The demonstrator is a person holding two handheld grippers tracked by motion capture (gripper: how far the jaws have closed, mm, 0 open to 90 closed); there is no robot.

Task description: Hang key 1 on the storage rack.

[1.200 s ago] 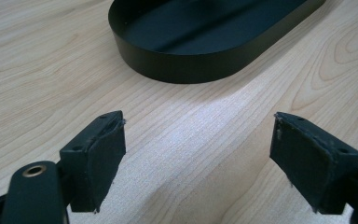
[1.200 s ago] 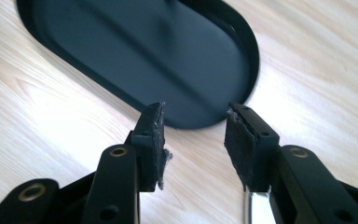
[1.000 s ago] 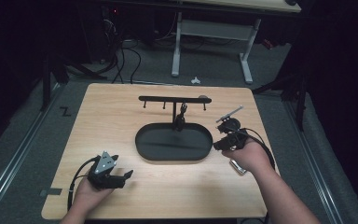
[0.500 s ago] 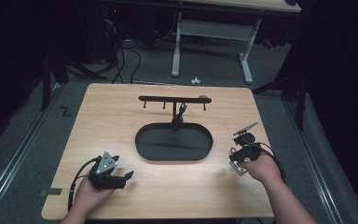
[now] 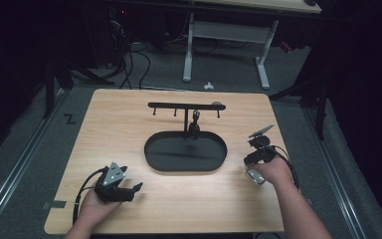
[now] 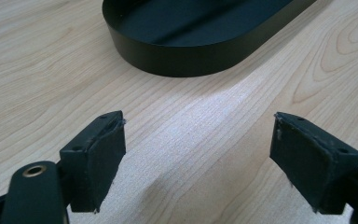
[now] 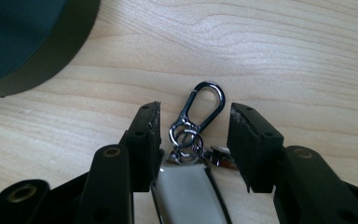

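The right gripper [image 7: 193,128] has its two black jaws partly apart, and they have just been opening a little; between them lies a keyring: a dark metal carabiner clip [image 7: 204,102] linked by small steel rings to a pale, silver-edged key fob [image 7: 186,191]. The pads [image 7: 150,133] stand just beside the rings without pressing on them, so nothing is gripped. The keyring lies flat on the light wooden table [image 7: 284,51], to the right of the black oval metal tray [image 5: 185,152].

The step in hand looks like taking hold of the keyring. To do it well, I would centre the jaws on the ring cluster or the fob's top rather than on the loose clip, settle low to the wood, and close squarely so the links do not slip out sideways.

The left gripper [image 6: 198,154] rests near the tray's front left, jaws wide apart and empty.

Count: one keyring, one tray, one black bar rack [image 5: 186,105] rising from the tray with four small hooks, two grippers.
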